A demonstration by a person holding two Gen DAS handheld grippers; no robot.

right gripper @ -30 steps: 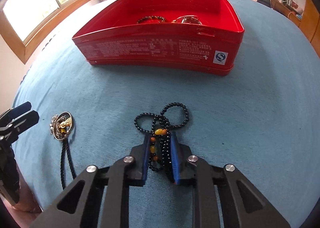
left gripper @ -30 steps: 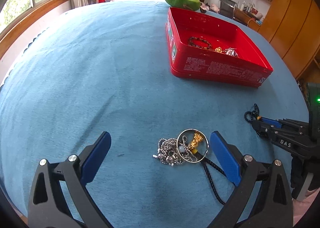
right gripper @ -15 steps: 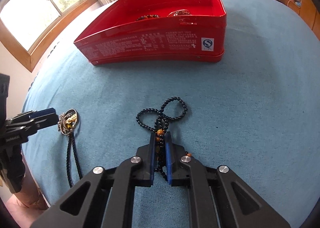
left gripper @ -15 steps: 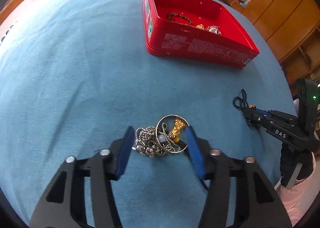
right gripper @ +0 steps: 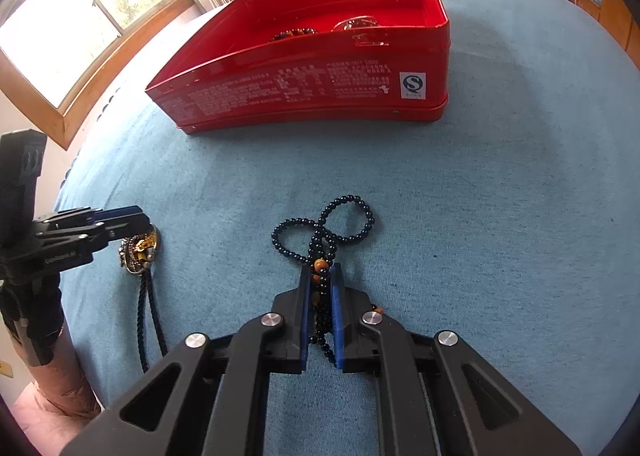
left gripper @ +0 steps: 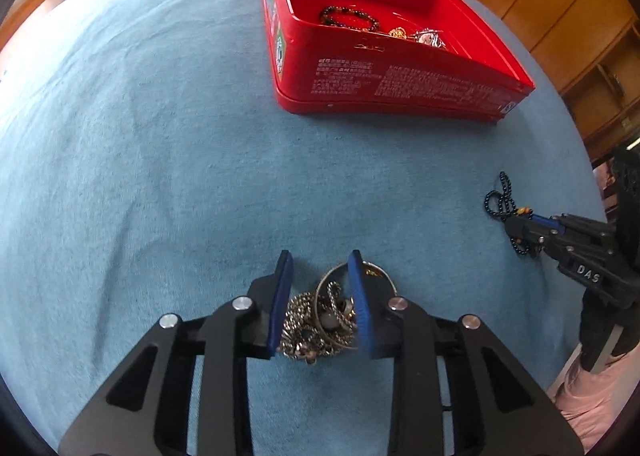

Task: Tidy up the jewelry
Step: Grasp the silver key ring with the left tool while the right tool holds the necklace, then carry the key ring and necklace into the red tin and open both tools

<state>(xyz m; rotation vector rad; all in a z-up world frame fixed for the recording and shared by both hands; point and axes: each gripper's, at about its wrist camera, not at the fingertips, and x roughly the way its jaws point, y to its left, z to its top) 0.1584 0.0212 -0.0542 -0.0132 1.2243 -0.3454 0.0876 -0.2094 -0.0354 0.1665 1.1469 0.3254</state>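
Both pickups are happening at once here. The left hand-held gripper (left gripper: 320, 296) is down over the tangled silver chain and ring pendant (left gripper: 324, 320) near the front of the bench (left gripper: 160, 136), and its jaws are closing around the pile, not quite clamped yet from what I can see. The right hand-held gripper (right gripper: 320, 308) is already pinched tight on the black bead necklace (right gripper: 324, 228), with the loops spilling out on the far side of the fingers. The red tin (right gripper: 300, 92) sits farther back with a few pieces already inside. Next up, I'd guess: finish the left squeeze, then lift both straight up so the dangling black cord (right gripper: 150, 312) clears the cloth, and carry them over the tin's near wall.
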